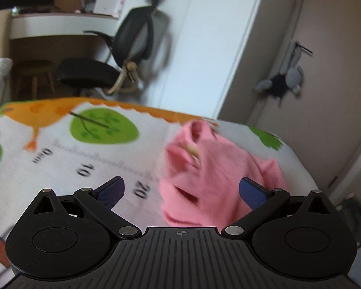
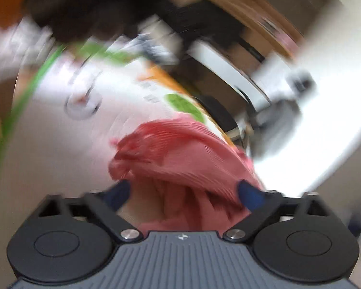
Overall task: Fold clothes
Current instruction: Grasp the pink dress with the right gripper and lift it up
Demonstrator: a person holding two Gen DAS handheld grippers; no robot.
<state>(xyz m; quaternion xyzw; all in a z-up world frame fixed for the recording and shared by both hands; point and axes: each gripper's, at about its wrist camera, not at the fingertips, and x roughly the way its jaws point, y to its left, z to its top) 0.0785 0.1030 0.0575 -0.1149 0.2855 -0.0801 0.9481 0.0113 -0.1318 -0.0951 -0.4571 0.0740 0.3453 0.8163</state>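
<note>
Pink garment [image 1: 204, 175] sits bunched in a heap on the printed blanket [image 1: 84, 168] covering what looks like a bed; no flat layout, no clean fold visible, so we judge the folding barely begun. Our left claw [image 1: 181, 190] is wide open, empty. Our right claw [image 2: 184, 191] is partly open, cloth between the jaws; grip unclear through blur.

Soft daylight, fisheye bending at edges, mild blur in left view, heavy rotational smear in right
</note>
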